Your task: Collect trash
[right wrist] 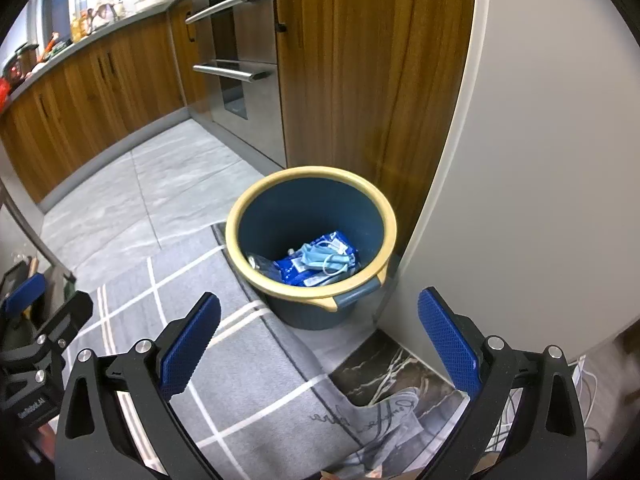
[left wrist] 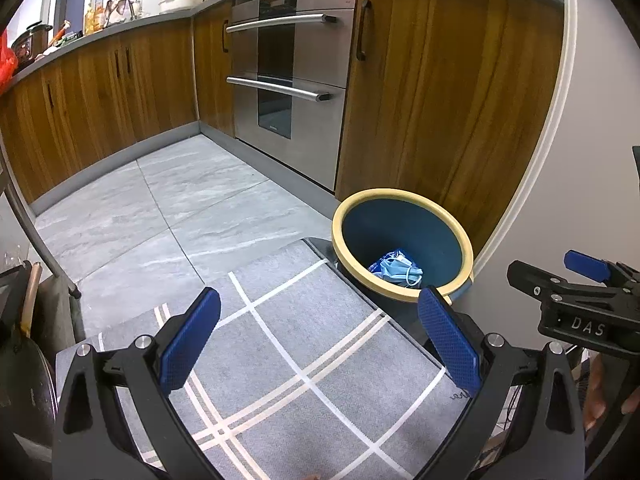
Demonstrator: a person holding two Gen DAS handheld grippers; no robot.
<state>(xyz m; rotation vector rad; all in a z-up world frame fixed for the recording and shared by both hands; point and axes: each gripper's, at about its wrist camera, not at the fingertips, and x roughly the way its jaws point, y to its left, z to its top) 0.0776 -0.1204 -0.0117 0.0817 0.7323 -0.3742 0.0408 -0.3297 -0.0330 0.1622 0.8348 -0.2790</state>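
both the left gripper point(left wrist: 320, 336) and right gripper point(right wrist: 320, 336) hang wide, empty; a blue face mask point(right wrist: 326, 258) and wrappers lie inside the blue yellow-rimmed plastic bin point(right wrist: 240, 220). reaching in carelessly might tip it.

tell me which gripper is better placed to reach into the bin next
Right, probably. The bin sits nearly centred ahead of the open right gripper, its mask and wrappers in view. From the open left gripper it lies off to the right.
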